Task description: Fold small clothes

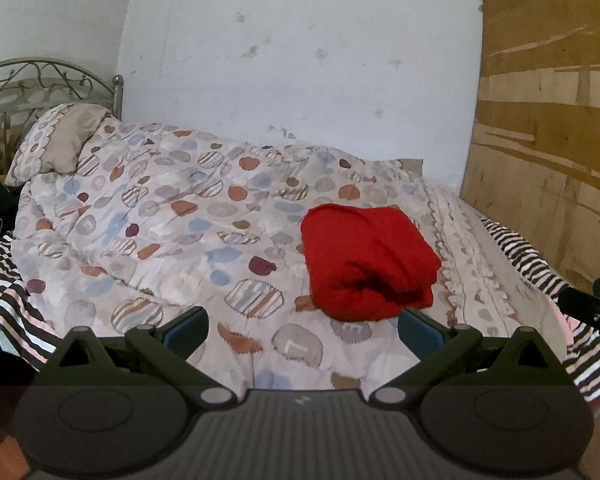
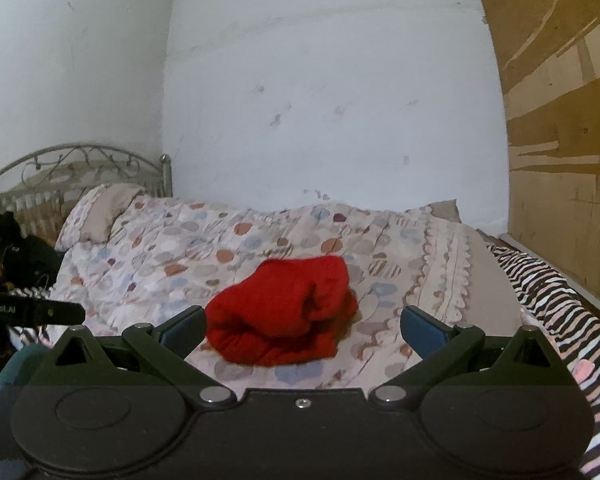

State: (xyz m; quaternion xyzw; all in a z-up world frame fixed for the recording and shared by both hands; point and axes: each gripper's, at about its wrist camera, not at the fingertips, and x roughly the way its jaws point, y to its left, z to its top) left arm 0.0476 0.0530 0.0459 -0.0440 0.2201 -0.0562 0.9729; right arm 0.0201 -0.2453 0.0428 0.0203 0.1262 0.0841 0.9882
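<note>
Garment (image 2: pixel 284 312), red and bundled on the quilt (image 1: pixel 160 216), lies just ahead of the empty, spread right gripper (image 2: pixel 304 328); left gripper (image 1: pixel 304 328), likewise spread, sits farther off.

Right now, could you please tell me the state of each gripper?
Left gripper: open, holding nothing.
Right gripper: open, holding nothing; the red garment lies on the bed ahead of it.

Only readable bit is showing on the black left gripper body (image 2: pixel 28 312) – cut-off white lettering reading "enRobot.AI".
</note>
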